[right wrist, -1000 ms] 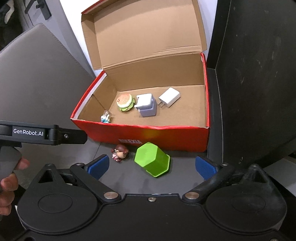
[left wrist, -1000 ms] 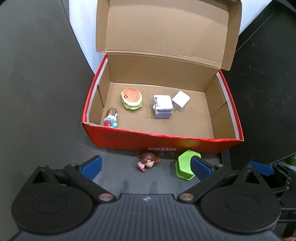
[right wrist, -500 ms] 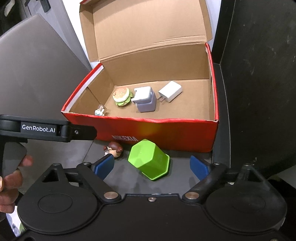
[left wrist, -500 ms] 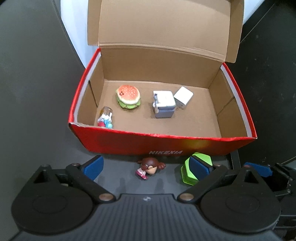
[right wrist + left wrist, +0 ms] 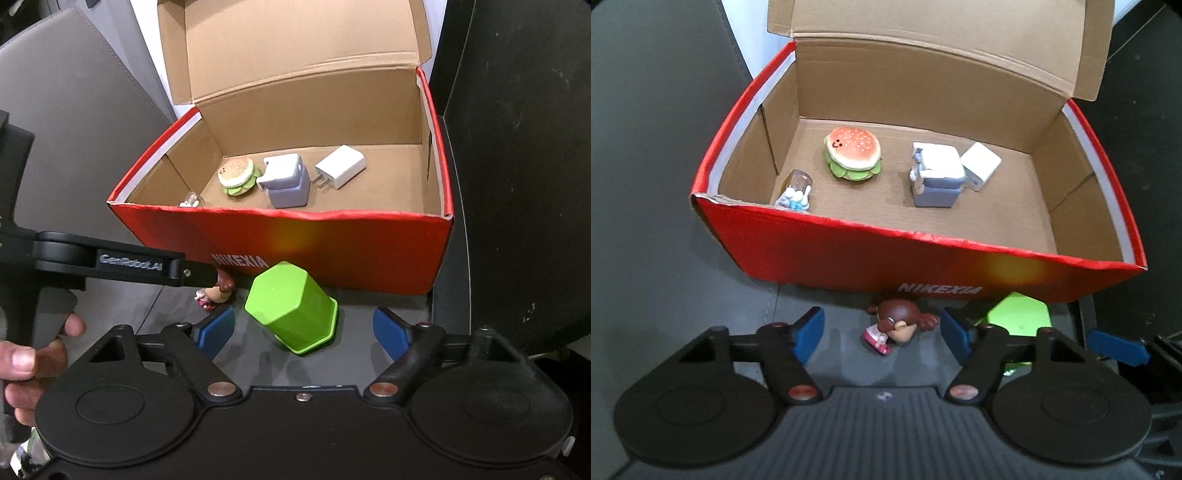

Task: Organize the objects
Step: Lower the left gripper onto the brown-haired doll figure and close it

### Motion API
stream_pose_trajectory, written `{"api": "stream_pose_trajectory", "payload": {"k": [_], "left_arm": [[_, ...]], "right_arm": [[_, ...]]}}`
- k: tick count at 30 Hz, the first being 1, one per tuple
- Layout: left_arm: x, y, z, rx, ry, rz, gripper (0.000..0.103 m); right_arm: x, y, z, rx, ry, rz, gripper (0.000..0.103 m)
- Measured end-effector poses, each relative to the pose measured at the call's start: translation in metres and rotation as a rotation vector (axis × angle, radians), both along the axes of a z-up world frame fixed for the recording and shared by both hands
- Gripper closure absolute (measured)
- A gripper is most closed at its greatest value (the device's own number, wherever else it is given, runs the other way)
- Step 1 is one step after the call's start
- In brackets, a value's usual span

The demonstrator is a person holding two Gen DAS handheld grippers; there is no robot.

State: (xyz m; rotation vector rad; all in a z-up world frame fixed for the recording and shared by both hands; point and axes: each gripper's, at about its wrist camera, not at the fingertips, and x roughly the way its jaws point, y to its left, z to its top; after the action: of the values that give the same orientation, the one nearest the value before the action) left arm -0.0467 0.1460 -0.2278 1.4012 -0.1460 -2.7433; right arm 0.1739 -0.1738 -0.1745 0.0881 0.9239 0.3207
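Observation:
An open red cardboard box [image 5: 871,254] [image 5: 332,251] holds a toy burger [image 5: 852,153] [image 5: 237,176], a grey-blue block toy [image 5: 936,179] [image 5: 286,181], a white charger [image 5: 980,170] [image 5: 341,166] and a small clear toy [image 5: 796,190]. In front of the box lie a brown-haired doll figure [image 5: 895,325] [image 5: 218,291] and a green hexagonal cup [image 5: 291,306] [image 5: 1019,314] on its side. My left gripper [image 5: 882,332] is open with the doll between its fingers. My right gripper [image 5: 303,330] is open around the green cup.
The box lid stands up at the back. A grey padded surface [image 5: 74,129] lies to the left and a black panel [image 5: 517,166] to the right. The left gripper's arm and the hand holding it [image 5: 22,354] cross the right wrist view at left.
Both grippers moved forward and down toward the box front. The doll now lies between the left fingers and the green cup between the right fingers. Both stay open.

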Motion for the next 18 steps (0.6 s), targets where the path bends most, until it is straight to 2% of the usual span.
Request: {"api": "stream_pose_trajectory", "payload": {"k": [8, 11, 13, 18], "left_arm": [[-0.011, 0.004, -0.014, -0.007, -0.003, -0.006, 0.037], [-0.013, 0.003, -0.019, 0.001, -0.009, -0.005, 0.044], [-0.015, 0.003, -0.023, 0.000, -0.023, -0.001, 0.053], [-0.012, 0.001, -0.025, -0.019, -0.013, 0.024, 0.054]], "right_arm": [[0.000, 0.008, -0.005, -0.011, -0.003, 0.028, 0.022], [0.000, 0.012, -0.007, -0.016, -0.005, 0.041, 0.023], [0.000, 0.015, -0.008, -0.022, -0.010, 0.052, 0.023], [0.002, 0.023, -0.013, -0.047, -0.026, 0.060, 0.023]]}}
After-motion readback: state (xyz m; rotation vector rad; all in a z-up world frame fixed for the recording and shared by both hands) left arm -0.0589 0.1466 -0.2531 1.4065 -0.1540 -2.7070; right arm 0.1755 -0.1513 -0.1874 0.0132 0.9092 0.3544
